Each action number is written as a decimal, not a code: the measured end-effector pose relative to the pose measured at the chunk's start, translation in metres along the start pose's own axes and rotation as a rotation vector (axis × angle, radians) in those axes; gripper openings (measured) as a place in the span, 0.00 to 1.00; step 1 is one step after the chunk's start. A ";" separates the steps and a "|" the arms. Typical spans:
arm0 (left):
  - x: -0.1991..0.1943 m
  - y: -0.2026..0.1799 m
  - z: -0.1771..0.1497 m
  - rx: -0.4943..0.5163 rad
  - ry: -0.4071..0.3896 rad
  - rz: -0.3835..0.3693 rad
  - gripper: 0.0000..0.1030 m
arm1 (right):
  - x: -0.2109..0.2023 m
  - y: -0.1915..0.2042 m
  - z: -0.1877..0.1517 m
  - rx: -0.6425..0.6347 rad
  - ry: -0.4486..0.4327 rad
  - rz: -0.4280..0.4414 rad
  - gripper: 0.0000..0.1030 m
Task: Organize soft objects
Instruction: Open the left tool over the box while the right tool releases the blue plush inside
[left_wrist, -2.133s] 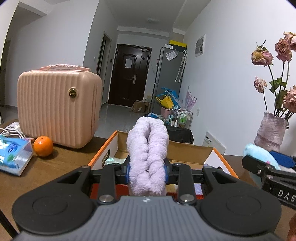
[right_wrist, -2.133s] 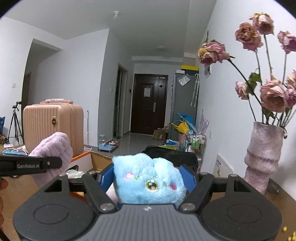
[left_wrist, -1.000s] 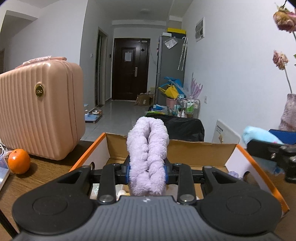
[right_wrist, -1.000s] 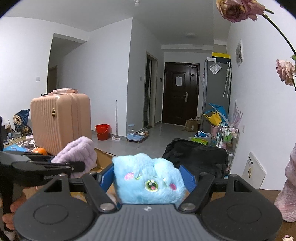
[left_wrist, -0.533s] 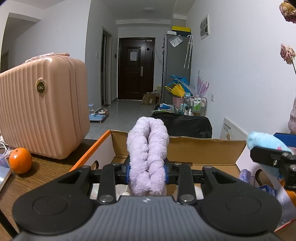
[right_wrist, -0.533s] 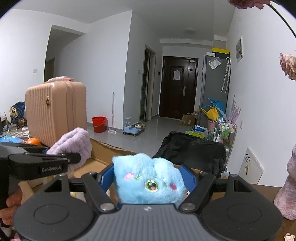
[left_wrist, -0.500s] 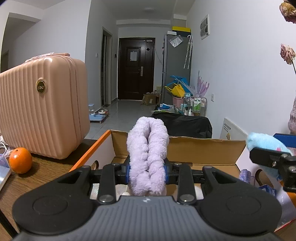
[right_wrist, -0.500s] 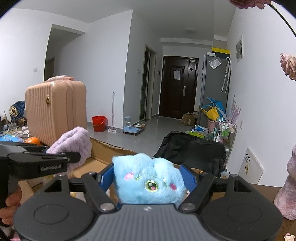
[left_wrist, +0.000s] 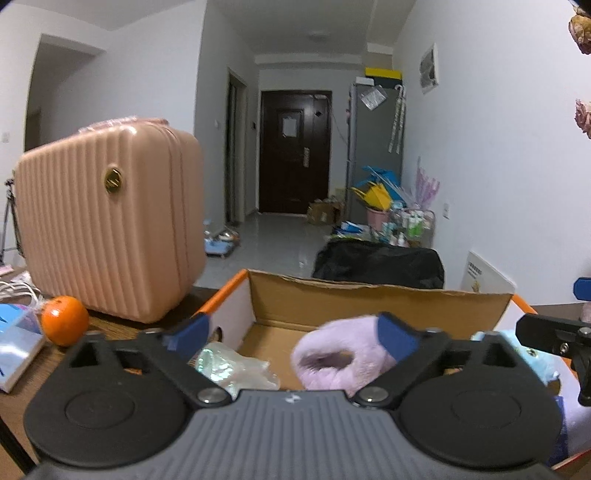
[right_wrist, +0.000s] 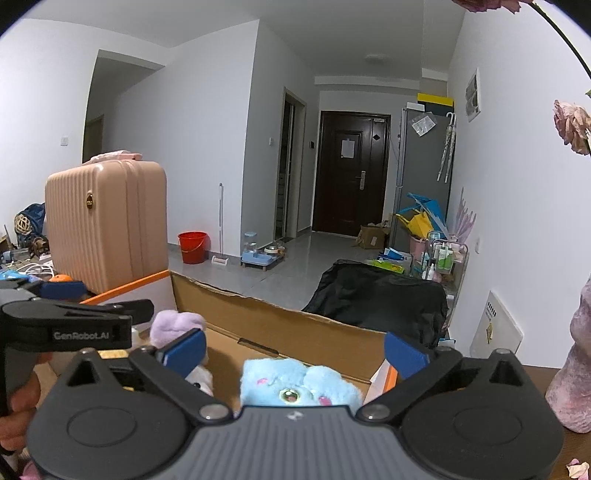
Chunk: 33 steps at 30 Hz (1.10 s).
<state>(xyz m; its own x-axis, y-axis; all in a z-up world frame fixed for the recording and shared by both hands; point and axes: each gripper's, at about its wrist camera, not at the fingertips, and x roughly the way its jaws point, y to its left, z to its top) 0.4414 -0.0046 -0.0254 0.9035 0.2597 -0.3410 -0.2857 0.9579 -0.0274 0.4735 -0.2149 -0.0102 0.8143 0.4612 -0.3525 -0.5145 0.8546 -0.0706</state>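
Your left tool (left_wrist: 293, 334), lettered "GenRobot.AI" on its side, is spread wide; the fluffy lilac ring-shaped scrunchie (left_wrist: 341, 354) lies loose in the open cardboard box (left_wrist: 369, 304), its hole facing you. Your right tool (right_wrist: 293, 349) is also spread; the blue plush toy (right_wrist: 295, 387) sits in the box, face toward you.

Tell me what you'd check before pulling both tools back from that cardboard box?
1. Left tool open: ok, fingers spread wide.
2. Right tool open: ok, spread wide.
3. Purple fuzzy ring in the cardboard box: ok, though it lies against the left tool's right finger; may snag.
4. Blue plush toy in the box: ok, between the fingers, touching neither.
5. Tools apart from each other: cannot tell.
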 end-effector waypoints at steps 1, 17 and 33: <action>0.000 0.001 -0.001 0.002 -0.008 0.012 1.00 | 0.000 0.000 0.000 -0.001 0.000 -0.001 1.00; -0.001 0.000 0.001 -0.006 -0.013 0.030 1.00 | -0.003 -0.001 0.000 -0.009 -0.004 -0.023 1.00; -0.020 0.005 0.000 -0.041 -0.025 0.010 1.00 | -0.041 -0.001 -0.004 -0.013 -0.037 -0.085 1.00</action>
<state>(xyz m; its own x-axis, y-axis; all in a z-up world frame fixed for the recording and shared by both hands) 0.4217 -0.0047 -0.0190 0.9078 0.2731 -0.3182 -0.3075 0.9495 -0.0624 0.4395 -0.2352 0.0008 0.8643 0.3962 -0.3097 -0.4466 0.8878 -0.1106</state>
